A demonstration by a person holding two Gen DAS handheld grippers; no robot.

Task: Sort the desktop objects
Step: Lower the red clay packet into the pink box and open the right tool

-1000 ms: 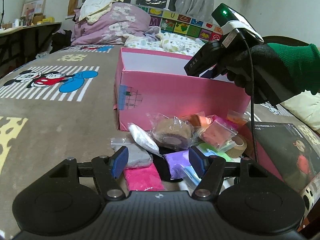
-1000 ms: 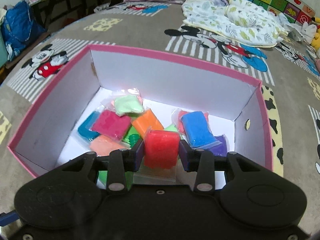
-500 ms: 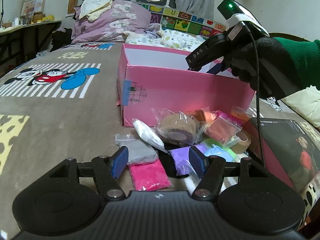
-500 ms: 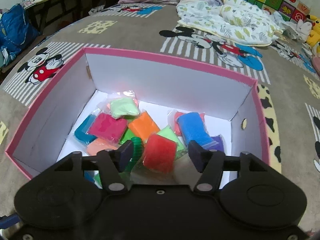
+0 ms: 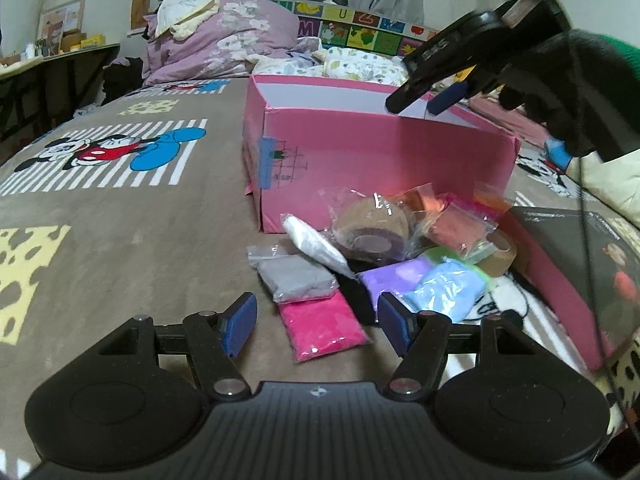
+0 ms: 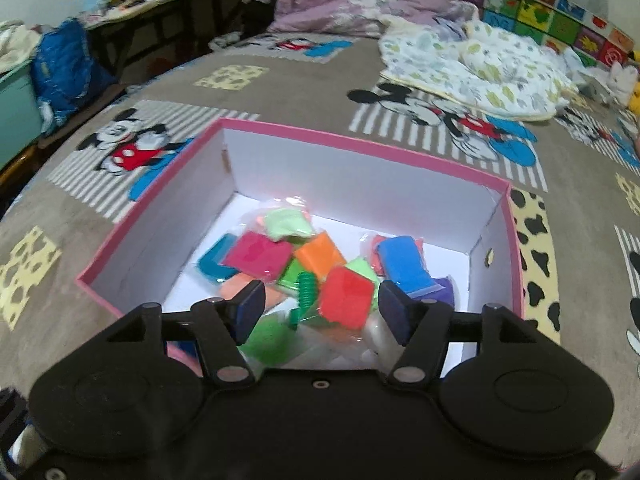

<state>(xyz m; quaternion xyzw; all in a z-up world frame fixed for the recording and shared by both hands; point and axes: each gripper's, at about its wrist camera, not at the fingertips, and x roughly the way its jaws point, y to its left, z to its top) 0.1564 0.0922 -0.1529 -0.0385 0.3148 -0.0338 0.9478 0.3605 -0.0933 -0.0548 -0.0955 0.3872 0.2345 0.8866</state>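
Note:
My left gripper point(image 5: 316, 320) hovers open low over a pile of small bags on the bedspread. A pink clay packet point(image 5: 320, 326) lies between its fingers, untouched, with a grey packet point(image 5: 296, 278) just beyond. Further on lie a white packet point(image 5: 312, 242), a brown bandage roll point(image 5: 372, 228), a purple packet point(image 5: 396, 276) and a light blue packet point(image 5: 444, 288). Behind the pile stands the pink box point(image 5: 380, 148). My right gripper point(image 6: 322, 308) hangs open above that box point(image 6: 360, 148). The red packet point(image 6: 346, 298) rests loose among several coloured packets inside.
A dark flat box with a pink edge point(image 5: 580, 260) lies right of the pile, with a tape roll point(image 5: 500, 252) beside it. A black-gloved hand point(image 5: 560, 92) holds the right gripper over the box. A floral blanket point(image 6: 472, 64) and purple bedding point(image 5: 224, 40) lie further back.
My right gripper opened and let go of the red packet, which now lies in the box; the gripper has lifted a little. The left gripper has hardly moved.

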